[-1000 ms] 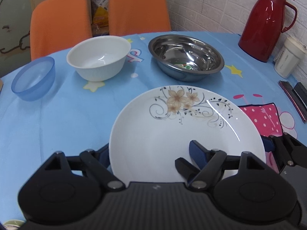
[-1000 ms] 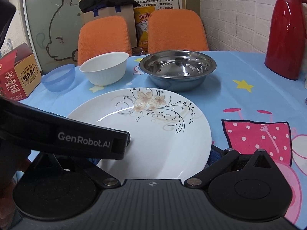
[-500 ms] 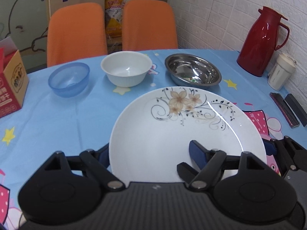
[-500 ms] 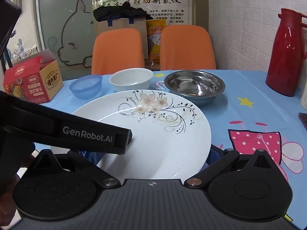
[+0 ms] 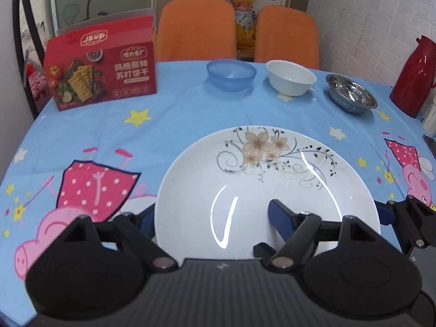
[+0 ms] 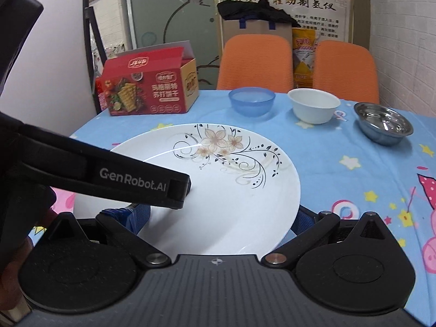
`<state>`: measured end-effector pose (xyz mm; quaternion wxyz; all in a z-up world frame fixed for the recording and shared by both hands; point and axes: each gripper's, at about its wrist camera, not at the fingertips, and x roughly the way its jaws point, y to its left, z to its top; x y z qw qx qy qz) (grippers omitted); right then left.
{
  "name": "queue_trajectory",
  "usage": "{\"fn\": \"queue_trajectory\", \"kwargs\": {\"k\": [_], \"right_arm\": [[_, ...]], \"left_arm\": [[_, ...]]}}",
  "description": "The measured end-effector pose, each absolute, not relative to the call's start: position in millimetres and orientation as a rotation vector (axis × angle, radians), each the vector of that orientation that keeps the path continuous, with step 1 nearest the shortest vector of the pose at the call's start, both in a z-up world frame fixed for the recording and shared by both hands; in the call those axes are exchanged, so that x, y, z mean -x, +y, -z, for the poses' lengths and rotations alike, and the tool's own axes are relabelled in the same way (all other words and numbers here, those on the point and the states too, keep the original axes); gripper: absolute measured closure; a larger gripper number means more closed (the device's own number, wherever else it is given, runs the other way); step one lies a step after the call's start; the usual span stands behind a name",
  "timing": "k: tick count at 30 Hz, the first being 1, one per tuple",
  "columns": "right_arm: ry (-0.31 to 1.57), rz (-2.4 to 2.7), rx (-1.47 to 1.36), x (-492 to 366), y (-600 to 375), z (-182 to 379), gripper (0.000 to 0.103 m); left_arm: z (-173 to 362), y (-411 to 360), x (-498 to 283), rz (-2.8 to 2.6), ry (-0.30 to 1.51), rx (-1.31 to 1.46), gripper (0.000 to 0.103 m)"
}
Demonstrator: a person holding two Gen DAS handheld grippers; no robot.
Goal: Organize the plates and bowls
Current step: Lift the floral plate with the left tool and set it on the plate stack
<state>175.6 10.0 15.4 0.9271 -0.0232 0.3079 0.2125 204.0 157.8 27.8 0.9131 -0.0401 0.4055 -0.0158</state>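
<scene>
Both grippers are clamped on the plate (image 5: 261, 190): left gripper (image 5: 209, 218) and right gripper (image 6: 220, 215) pinch its near rim, held above the table (image 5: 190, 114).

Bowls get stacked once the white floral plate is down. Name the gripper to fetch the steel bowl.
Right gripper, probably: the round stainless-steel bowl lies far to the right in both views, on that gripper's side.

**Count from my two wrist feeds**

I tally one flowered plate (image 5: 267, 188), three bowls: blue plastic bowl (image 5: 231, 75), white bowl (image 5: 290, 77), steel bowl (image 5: 351, 97). One red cracker box (image 5: 100, 73), one red thermos (image 5: 415, 76), two orange chairs (image 5: 196, 30). Two grippers: left gripper (image 5: 209, 218), right gripper (image 6: 220, 218).
</scene>
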Motion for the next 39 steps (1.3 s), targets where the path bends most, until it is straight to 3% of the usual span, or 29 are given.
{"fn": "queue_trajectory", "kwargs": {"k": [15, 23, 39], "right_arm": [[0.683, -0.471, 0.076, -164, 25, 1, 0.012], [0.674, -0.444, 0.191, -158, 32, 1, 0.012], [0.624, -0.430, 0.015, -167, -33, -21, 0.013]], "left_arm": [[-2, 175, -190, 0.029, 0.831, 0.118, 0.027], [-31, 157, -181, 0.016, 0.685, 0.005, 0.015], [-44, 151, -199, 0.034, 0.686, 0.082, 0.011]]}}
